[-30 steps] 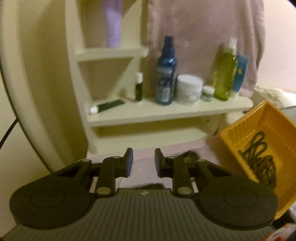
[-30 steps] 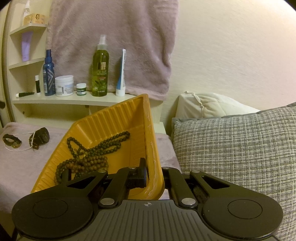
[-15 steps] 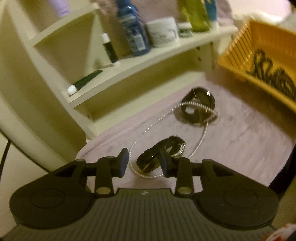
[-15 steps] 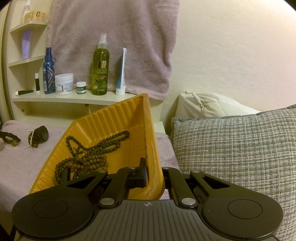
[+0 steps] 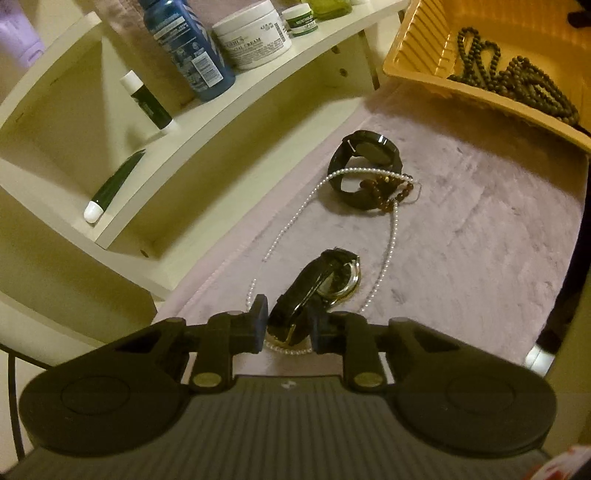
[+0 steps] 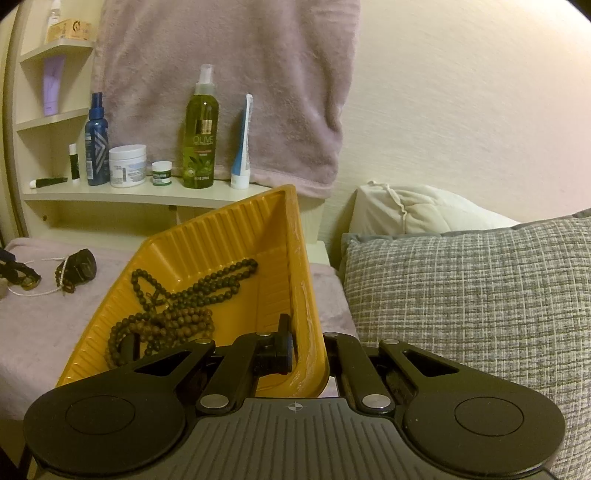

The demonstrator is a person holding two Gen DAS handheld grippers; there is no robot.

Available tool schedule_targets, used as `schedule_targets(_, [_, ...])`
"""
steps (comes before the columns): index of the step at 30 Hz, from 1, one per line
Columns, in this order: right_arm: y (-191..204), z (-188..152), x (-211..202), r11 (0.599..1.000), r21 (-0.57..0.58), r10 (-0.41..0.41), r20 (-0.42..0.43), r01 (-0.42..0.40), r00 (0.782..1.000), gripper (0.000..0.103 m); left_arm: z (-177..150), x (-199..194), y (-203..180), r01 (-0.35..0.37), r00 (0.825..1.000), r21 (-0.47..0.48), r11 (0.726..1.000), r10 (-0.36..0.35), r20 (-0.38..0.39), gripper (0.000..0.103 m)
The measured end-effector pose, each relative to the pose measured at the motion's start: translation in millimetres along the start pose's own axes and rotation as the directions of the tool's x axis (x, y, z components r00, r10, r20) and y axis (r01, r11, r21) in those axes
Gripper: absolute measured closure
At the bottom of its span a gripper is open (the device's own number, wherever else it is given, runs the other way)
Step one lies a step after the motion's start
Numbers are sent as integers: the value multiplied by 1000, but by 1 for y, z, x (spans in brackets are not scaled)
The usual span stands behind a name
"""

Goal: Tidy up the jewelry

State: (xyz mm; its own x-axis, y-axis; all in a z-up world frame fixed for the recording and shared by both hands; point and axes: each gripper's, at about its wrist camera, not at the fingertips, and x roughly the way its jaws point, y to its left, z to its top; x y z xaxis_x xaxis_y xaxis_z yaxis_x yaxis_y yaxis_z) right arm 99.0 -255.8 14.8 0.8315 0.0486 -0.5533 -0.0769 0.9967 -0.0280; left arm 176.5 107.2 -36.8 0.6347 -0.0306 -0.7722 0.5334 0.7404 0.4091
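Fingers of the left gripper [image 5: 285,329], just closing about the gold-rimmed watch [image 5: 320,286] near the surface's front edge, are judged liable to snag the pearl strand [image 5: 388,236] underneath, while the right gripper [image 6: 309,360] is clamped on the yellow tray [image 6: 229,236] rim.

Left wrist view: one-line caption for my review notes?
Left gripper closing around a gold-faced watch on the pink cloth, pearl strand looped beside.

Tray [image 5: 417,70] cut off by edge; jar [image 5: 255,35] label partly unreadable.
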Motion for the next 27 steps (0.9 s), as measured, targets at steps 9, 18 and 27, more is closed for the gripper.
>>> schedule_targets(9, [0,0,0,1000,3,6,5,-6,1000,98,15,-26,5,43,999,-108,993,-40,26,90])
schedule_targets(18, [2,0,-2,1000,6,9,10,-9,1000,98,35,-51,3,84,993,-134,987,-71,98,90])
schedule_targets(27, [1,0,-2,1000,10,10,13,-11,1000,98,72,-80,-22,162,968,-86,983,-142,207,90])
